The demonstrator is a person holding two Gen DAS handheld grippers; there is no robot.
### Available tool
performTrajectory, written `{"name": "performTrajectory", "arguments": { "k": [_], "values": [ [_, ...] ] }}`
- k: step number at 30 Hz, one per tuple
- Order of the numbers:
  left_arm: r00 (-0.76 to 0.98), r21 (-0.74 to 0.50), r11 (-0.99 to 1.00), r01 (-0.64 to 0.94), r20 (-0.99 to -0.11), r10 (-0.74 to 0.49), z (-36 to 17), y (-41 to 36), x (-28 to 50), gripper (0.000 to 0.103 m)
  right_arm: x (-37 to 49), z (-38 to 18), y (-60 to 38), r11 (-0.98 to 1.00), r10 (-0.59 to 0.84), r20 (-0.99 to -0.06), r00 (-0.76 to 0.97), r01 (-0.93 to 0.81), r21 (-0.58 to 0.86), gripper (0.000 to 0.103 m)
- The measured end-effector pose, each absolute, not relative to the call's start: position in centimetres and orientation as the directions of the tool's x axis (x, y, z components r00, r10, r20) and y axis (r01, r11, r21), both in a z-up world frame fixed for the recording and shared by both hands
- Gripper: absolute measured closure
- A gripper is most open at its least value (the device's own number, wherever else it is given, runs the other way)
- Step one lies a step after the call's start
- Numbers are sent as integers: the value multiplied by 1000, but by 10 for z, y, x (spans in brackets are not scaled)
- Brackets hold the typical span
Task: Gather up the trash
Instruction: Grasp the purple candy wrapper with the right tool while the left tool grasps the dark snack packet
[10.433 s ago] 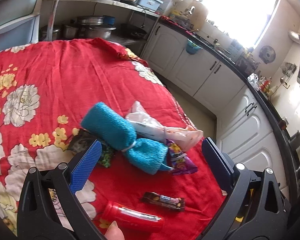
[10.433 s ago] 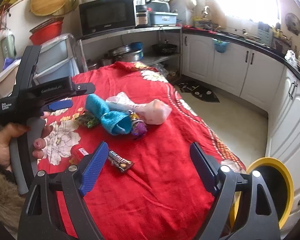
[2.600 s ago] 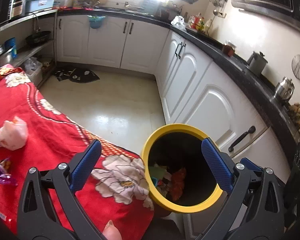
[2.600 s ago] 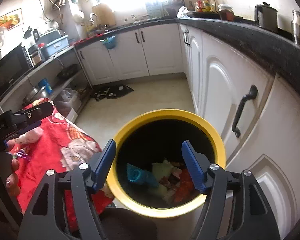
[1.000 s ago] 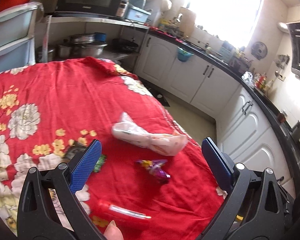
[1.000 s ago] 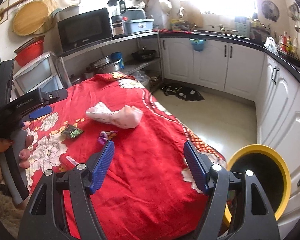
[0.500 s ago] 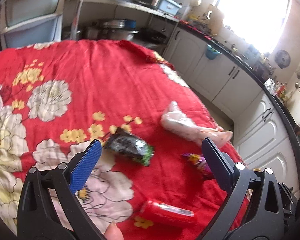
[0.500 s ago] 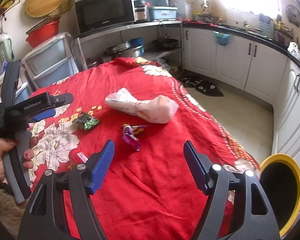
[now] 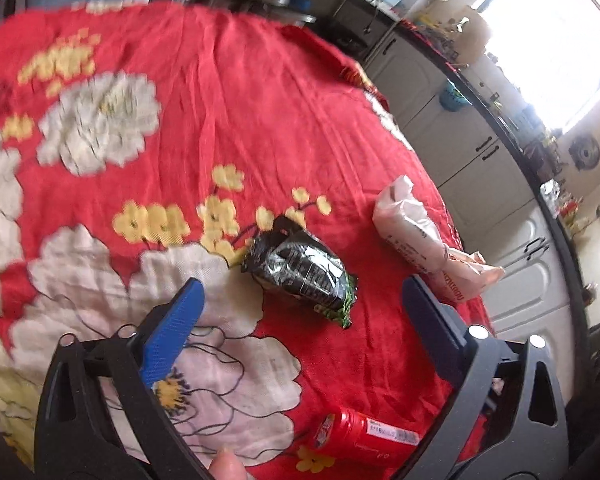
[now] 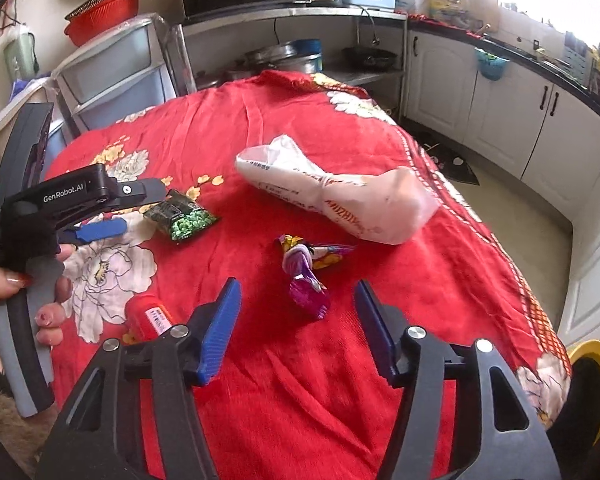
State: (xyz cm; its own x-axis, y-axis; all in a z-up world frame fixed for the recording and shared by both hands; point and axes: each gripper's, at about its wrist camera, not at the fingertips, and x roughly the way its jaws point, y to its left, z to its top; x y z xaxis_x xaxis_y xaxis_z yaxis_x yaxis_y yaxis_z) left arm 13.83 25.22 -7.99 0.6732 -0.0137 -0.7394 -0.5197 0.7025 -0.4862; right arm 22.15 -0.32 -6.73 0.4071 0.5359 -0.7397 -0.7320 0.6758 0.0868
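Note:
My left gripper (image 9: 300,300) is open and empty, with a black and green snack packet (image 9: 300,270) lying between and just beyond its blue fingertips. The packet also shows in the right wrist view (image 10: 182,220). My right gripper (image 10: 298,312) is open and empty, just short of a purple candy wrapper (image 10: 306,276). A knotted white and pink plastic bag (image 10: 340,196) lies further back; it also shows in the left wrist view (image 9: 428,244). A red tube (image 9: 364,436) lies near the table's front; the right wrist view shows it too (image 10: 150,316).
All lies on a table under a red floral cloth (image 10: 260,120). A yellow-rimmed trash bin (image 10: 592,380) stands on the floor at the table's right corner. White kitchen cabinets (image 10: 500,120) line the far right. The left gripper's body (image 10: 60,196) hangs over the table's left.
My left gripper has moved down and closer to the black and green packet, which now sits between its fingertips. My right gripper has moved closer to the purple wrapper.

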Motion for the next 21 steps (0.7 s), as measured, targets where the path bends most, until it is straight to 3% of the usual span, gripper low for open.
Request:
{"name": "performTrajectory", "arguments": {
  "k": [4, 8, 9, 16, 21],
  "values": [
    [668, -530, 662, -530, -741, -59, -91, 254, 146, 26, 232, -78, 6, 678, 525, -759, 385, -728, 99, 58],
    [668, -537, 641, -548, -743, -51, -92, 256, 155, 34, 239, -87, 7, 681, 524, -773, 358, -721, 128, 78],
    [665, -531, 641, -553, -746, -44, -93, 257, 157, 41, 241, -90, 6, 687, 521, -775, 358, -715, 131, 80],
    [649, -500, 649, -573, -760, -12, -95, 259, 164, 75, 239, -89, -6, 696, 534, -768, 354, -700, 161, 83],
    [659, -502, 670, -548, -752, -24, -93, 257, 161, 83, 235, -89, -21, 709, 538, -764, 355, -681, 183, 83]
  ]
}}
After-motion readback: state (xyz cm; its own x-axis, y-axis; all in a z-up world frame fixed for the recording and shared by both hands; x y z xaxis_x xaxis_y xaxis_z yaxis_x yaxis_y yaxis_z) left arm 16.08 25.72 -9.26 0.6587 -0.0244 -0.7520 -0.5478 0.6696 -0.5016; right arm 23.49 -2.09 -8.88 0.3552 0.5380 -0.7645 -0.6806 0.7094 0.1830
